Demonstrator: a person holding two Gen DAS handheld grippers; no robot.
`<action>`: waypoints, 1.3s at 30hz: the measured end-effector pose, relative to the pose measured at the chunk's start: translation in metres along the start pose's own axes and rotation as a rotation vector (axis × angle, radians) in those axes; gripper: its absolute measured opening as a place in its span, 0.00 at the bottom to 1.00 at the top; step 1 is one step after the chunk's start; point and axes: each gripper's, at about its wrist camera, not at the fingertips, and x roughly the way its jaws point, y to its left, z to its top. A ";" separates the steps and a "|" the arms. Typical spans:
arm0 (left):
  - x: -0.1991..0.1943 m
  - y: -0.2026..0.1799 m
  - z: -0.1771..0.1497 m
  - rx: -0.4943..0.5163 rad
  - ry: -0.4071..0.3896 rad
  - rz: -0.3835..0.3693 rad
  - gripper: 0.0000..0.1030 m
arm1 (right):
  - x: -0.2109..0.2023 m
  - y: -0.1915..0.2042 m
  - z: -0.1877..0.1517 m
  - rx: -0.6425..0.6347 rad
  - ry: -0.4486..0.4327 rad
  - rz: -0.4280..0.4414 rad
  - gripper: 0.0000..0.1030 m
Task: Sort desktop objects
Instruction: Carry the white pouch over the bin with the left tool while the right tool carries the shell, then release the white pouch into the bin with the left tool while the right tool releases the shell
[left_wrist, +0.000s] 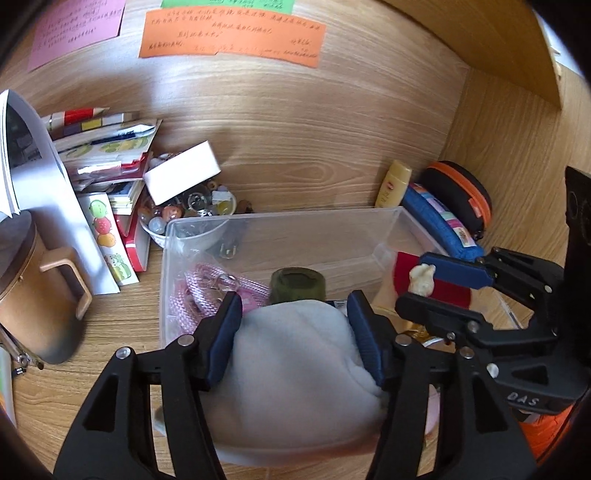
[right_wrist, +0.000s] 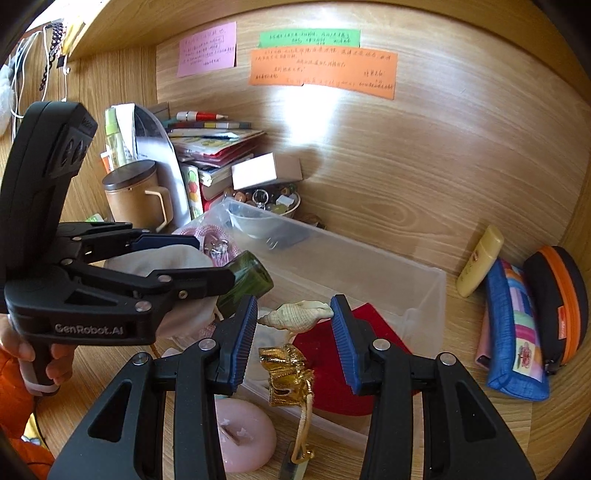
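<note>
While my left gripper (left_wrist: 291, 314) clamps soft grey fleece cloth (left_wrist: 295, 369) over clear plastic bin (left_wrist: 280, 218), my right gripper (right_wrist: 294, 317) pinches small cream spiral seashell (right_wrist: 295, 314) above bin's red felt patch (right_wrist: 369, 332). Lower both well inside rim before releasing.

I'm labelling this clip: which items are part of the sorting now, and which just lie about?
In the job:
left gripper clamping the grey fleece cloth
right gripper clamping the cream spiral seashell
clear plastic bin

Lying about:
tan lidded mug
yellow lotion tube
blue fabric pouch
</note>
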 end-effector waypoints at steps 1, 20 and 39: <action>0.002 0.002 0.000 -0.003 0.004 0.006 0.58 | 0.002 0.000 0.000 0.000 0.006 0.001 0.37; 0.022 0.010 0.009 -0.042 0.076 0.022 0.60 | 0.017 -0.001 -0.005 -0.007 0.052 -0.014 0.47; -0.027 0.001 0.019 -0.018 -0.018 0.052 0.71 | -0.019 -0.001 0.000 0.001 -0.052 -0.086 0.67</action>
